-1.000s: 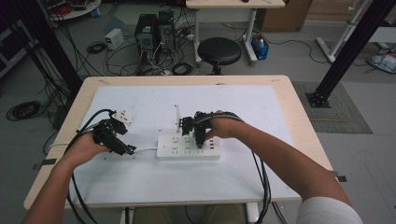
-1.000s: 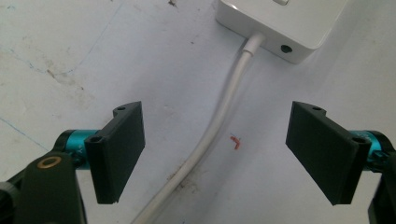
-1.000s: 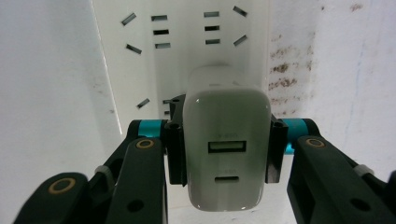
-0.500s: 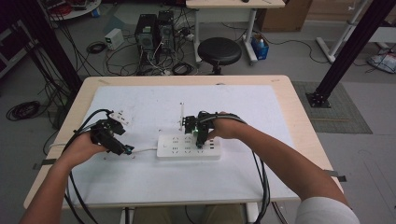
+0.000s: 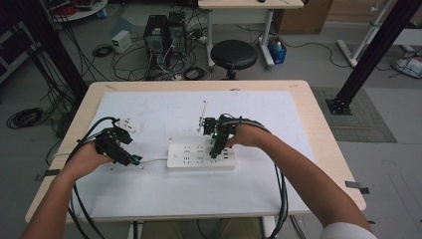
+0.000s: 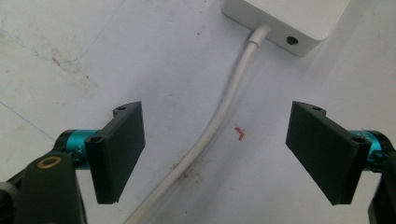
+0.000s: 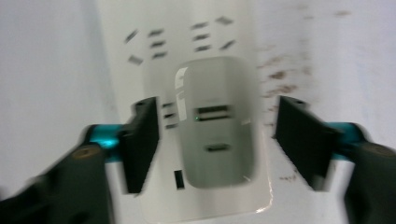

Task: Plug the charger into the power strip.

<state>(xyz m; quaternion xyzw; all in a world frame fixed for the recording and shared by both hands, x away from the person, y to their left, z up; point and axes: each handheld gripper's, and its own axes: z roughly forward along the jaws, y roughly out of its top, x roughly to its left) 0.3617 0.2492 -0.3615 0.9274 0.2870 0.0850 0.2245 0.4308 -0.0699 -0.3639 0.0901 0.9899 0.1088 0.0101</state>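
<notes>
Nearest to us, our left gripper (image 5: 118, 148) hangs low over the tabletop with its jaws spread wide and holding nothing, the white cord (image 6: 219, 116) running between them toward the end of the power strip (image 5: 201, 157); we judge that cord soft and limp, so it would bend away rather than push anything along. Just beyond, our right gripper (image 5: 217, 144) sits over the strip with its jaws also released, one on either side of the white charger (image 7: 215, 122) that is plugged into the strip's right part. We expect the charger to be light, hard and glossy, likely slippery, so the flat long sides where the jaws now stand look the best place to pinch; the strip itself seems stiff and light enough to lift with it unless held down. All this lies on a white sheet (image 5: 159, 107), scuffed and smudged, covering most of the pale wooden tabletop (image 5: 318, 129). Farther off the room is dim, with a round black stool (image 5: 234, 54), computer towers (image 5: 164, 32) amid tangled cables on the floor, and black frame legs (image 5: 368, 55)
</notes>
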